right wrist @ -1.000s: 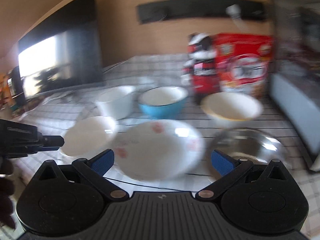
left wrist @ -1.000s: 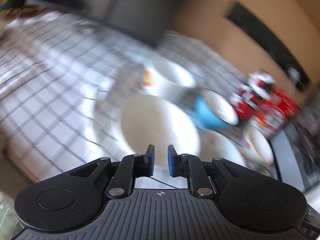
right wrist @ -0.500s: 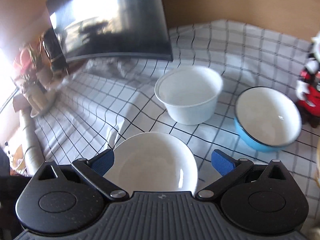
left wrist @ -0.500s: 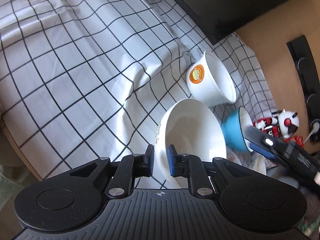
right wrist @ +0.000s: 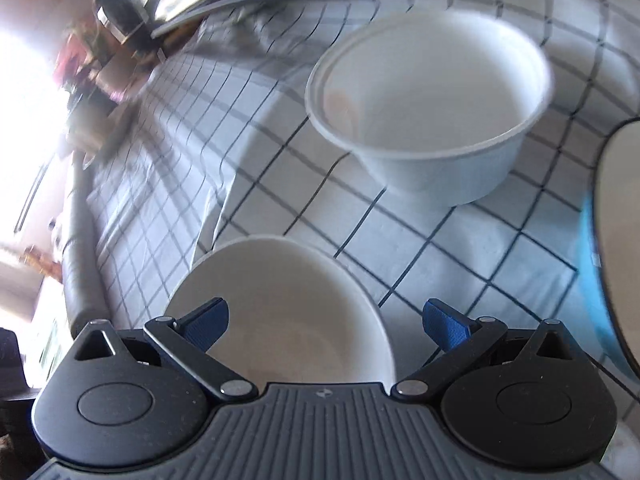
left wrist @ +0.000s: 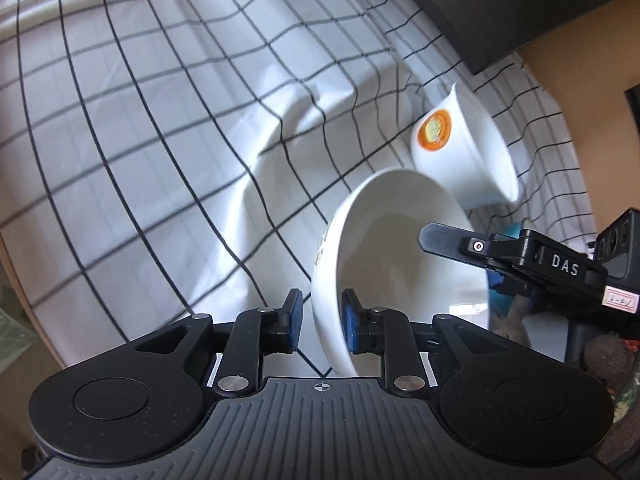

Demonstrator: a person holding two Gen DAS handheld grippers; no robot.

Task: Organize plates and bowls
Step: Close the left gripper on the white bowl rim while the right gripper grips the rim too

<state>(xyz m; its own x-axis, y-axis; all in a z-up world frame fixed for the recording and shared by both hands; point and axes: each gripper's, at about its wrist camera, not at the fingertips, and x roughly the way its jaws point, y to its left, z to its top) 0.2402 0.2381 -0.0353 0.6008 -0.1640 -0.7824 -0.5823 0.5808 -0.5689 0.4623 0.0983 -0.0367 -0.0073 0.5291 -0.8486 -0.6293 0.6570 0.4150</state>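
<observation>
My left tongs straddle the near rim of a plain white ceramic bowl. The jaws have just been opening, narrow gap, w/ the rim between them; the right pad looks to touch the inner wall, the left pad stands just clear. Bowl tilts on the worktop's white black-checked cloth. My right tongs hang wide open over the same bowl, one finger above its hollow. Beyond: white paper tub w/ orange round label. Further right, a blue enamel bowl. Dark screen at the back.
</observation>
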